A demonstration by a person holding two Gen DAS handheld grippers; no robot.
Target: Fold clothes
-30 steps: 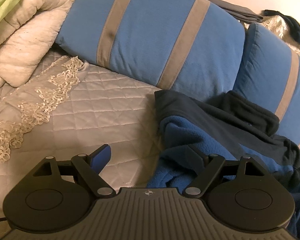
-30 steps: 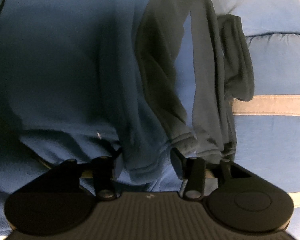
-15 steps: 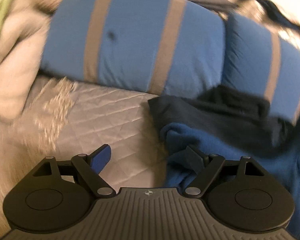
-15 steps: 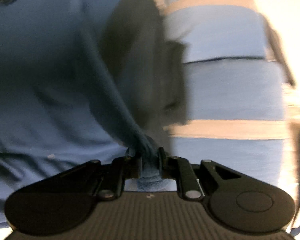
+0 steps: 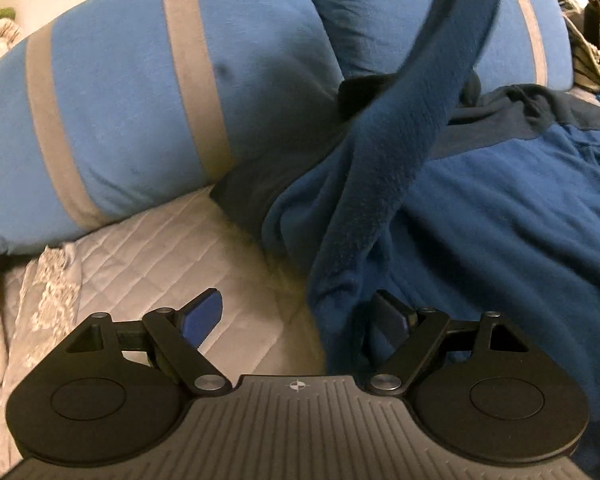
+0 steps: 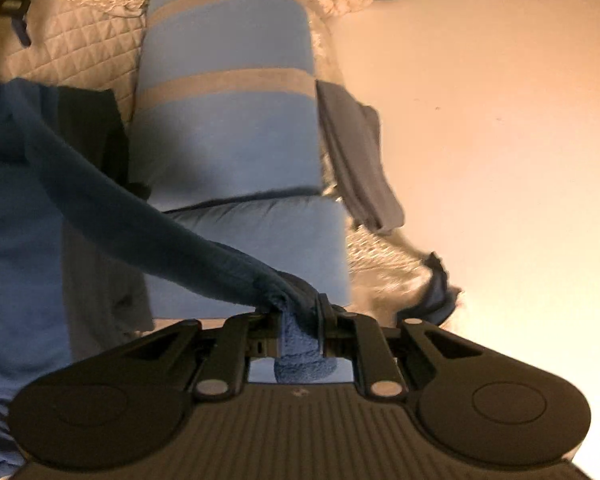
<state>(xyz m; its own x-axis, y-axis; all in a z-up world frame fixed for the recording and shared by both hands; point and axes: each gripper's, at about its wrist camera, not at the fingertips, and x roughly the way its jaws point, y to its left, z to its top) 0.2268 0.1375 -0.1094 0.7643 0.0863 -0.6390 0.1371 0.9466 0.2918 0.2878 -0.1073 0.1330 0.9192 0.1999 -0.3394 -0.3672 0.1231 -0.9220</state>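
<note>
Here the right gripper (image 6: 298, 320) is clamped on a bunched fold of the blue fleece garment (image 6: 148, 220), drawn up taut; a second ago its fingers stood apart. The left gripper (image 5: 298, 312) gapes wide over the quilted bedspread (image 5: 160, 248), its right finger (image 5: 388, 316) against the fleece lying before the striped pillows (image 5: 120, 100).

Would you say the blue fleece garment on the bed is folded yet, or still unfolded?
Still unfolded: the blue fleece garment lies rumpled on the quilt, one part pulled up taut by the shut right gripper.
</note>
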